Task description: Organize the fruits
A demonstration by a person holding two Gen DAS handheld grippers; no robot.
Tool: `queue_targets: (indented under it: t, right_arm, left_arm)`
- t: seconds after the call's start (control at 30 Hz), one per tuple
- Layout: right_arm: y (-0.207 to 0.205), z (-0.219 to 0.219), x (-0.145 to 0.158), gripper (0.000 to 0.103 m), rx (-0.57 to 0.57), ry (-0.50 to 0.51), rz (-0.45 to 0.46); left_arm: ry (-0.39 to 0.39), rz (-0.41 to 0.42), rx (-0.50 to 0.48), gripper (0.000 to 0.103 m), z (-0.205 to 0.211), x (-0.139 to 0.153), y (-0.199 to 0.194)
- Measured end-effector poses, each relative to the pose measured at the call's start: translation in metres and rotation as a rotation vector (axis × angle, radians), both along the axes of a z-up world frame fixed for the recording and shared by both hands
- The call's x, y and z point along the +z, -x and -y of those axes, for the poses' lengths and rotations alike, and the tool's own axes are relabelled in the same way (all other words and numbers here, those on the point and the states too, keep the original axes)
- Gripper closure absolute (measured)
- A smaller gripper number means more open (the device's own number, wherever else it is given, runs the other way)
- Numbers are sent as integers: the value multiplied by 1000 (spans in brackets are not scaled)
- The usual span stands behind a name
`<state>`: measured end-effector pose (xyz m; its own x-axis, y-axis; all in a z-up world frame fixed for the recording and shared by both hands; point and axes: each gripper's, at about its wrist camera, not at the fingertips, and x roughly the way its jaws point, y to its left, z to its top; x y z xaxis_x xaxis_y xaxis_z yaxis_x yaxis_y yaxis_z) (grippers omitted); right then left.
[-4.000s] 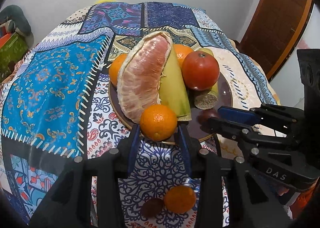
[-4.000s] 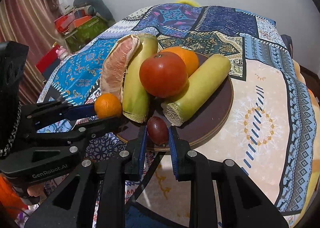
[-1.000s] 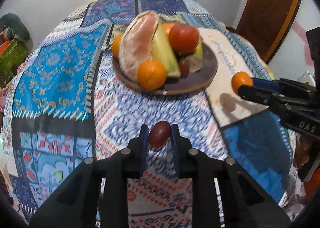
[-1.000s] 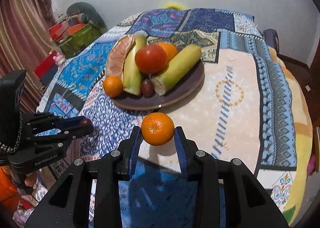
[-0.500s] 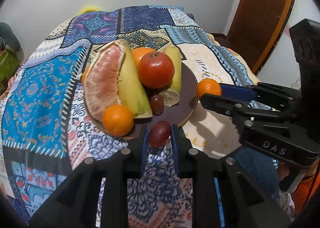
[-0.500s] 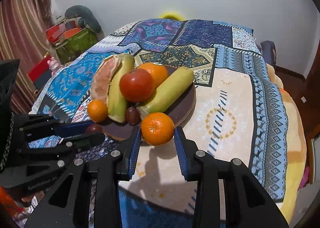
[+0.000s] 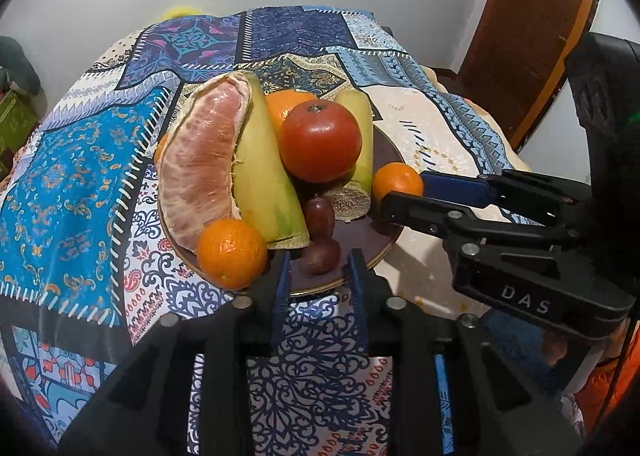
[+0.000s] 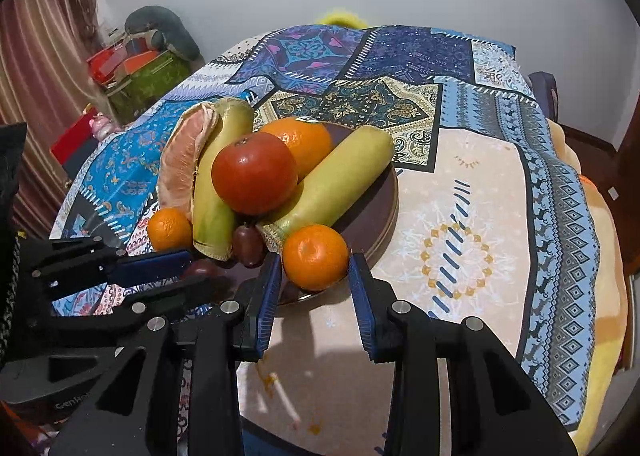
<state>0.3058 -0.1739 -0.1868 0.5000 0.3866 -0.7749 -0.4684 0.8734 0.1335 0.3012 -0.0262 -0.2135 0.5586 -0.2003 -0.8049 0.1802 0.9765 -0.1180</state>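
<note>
At the near rim of the brown plate [image 7: 384, 159], the left gripper [image 7: 318, 270] stands with jaws open around a dark plum [image 7: 316, 254] that already rests on the plate. The right gripper [image 8: 314, 276] is also open, its mandarin [image 8: 315, 257] sitting free at the plate edge. This mandarin may roll off if a finger touches it in retreat. Open tablecloth [image 8: 460, 223] lies to the right, the fruit pile blocks forward.

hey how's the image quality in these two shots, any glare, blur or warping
Left wrist view: sharp, a bright glare spot on the tomato, fisheye bending the door frame, black corners. Right wrist view: sharp too, soft shadow under the right gripper, tablecloth edges curved.
</note>
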Motion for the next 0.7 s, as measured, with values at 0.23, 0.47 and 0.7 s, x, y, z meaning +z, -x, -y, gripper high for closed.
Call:
queue_targets:
  t: [0.23, 0.47, 0.7]
  right_arm:
    - [6, 7, 15, 64, -19, -13, 20]
    - [36, 19, 62, 64, -48, -46, 112]
    - [96, 27, 134, 64, -60, -91, 292]
  left_arm:
    - [1, 49, 23, 71, -6, 22, 15]
    - [3, 183, 60, 71, -15, 82, 55]
    - [22, 406, 106, 71, -20, 163, 122]
